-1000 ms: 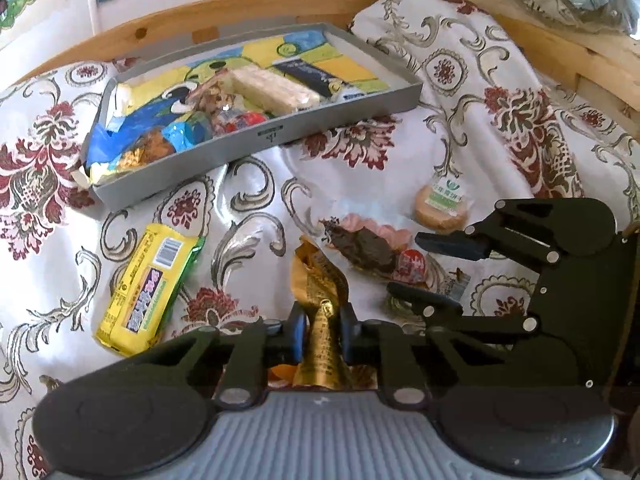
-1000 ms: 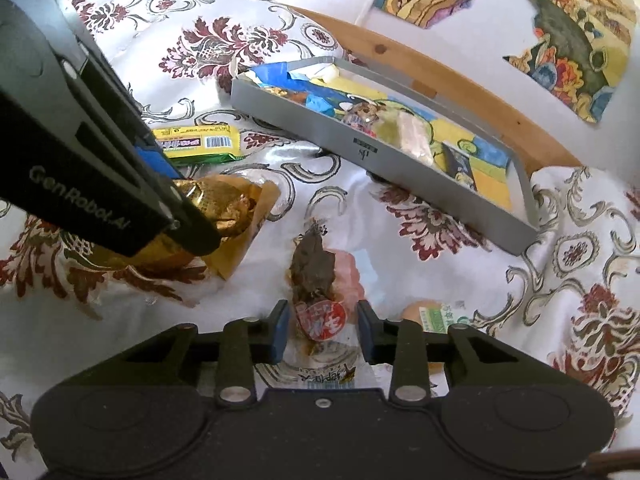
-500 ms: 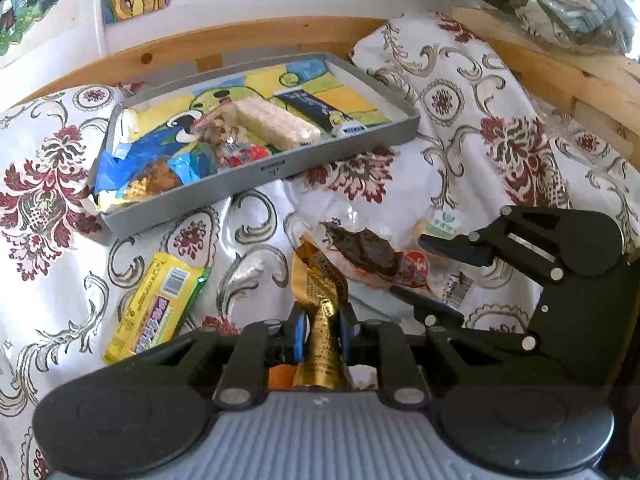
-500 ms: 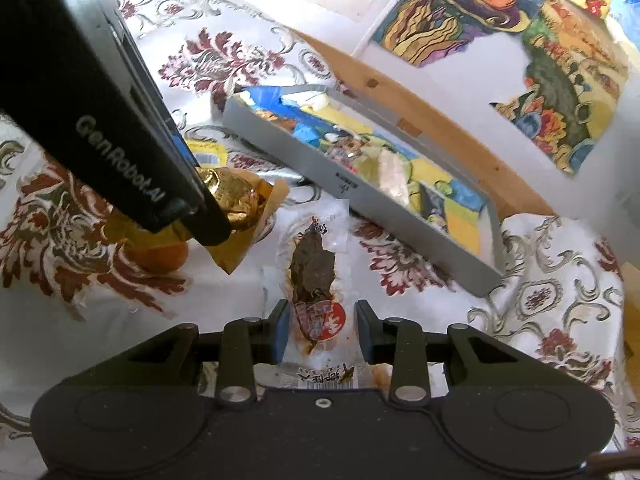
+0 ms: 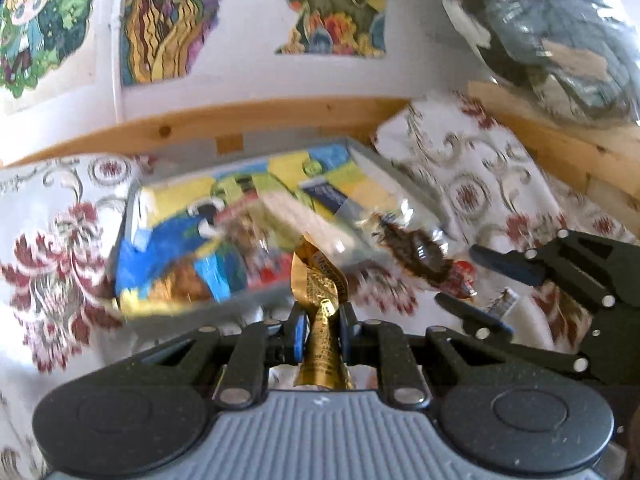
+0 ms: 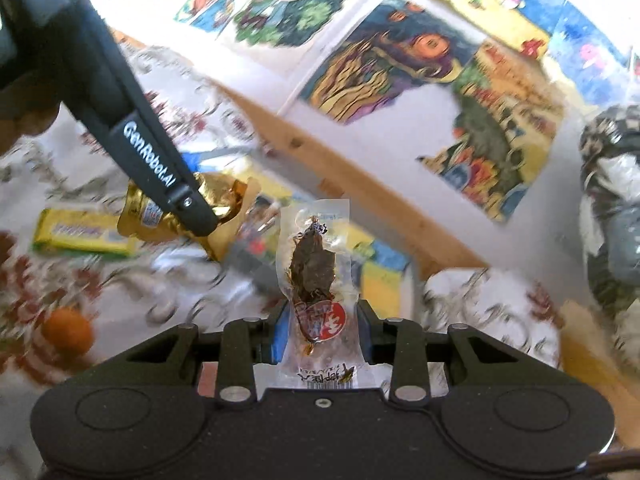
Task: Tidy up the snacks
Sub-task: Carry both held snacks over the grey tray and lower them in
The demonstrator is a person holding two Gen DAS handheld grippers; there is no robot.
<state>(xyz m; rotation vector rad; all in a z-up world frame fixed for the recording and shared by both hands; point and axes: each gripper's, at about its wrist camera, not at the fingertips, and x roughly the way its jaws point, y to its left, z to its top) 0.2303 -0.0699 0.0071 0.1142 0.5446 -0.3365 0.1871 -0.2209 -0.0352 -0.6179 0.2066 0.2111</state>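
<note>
My left gripper [image 5: 322, 322] is shut on a gold foil snack packet [image 5: 320, 292] and holds it up in the air. Across in the right wrist view, the same gold packet [image 6: 218, 196] hangs from the left gripper's fingers [image 6: 192, 216]. My right gripper [image 6: 322, 326] is shut on a clear packet of dark dried meat [image 6: 314, 272] with a red label, held upright. That meat packet [image 5: 416, 248] also shows at the right of the left wrist view. The grey tray [image 5: 192, 308] with several snacks lies ahead on the flowered cloth, blurred.
A yellow snack bar [image 6: 80, 234] and an orange round snack [image 6: 66, 330] lie on the cloth at the left. A wooden rail [image 5: 248, 120] and a wall with colourful pictures [image 5: 180, 20] stand behind the tray. A bagged bundle [image 5: 560, 32] rests at the upper right.
Both grippers have lifted off the cloth with their packets and tilted up toward the tray and wall. The meat packet now hangs clear of the cloth.
</note>
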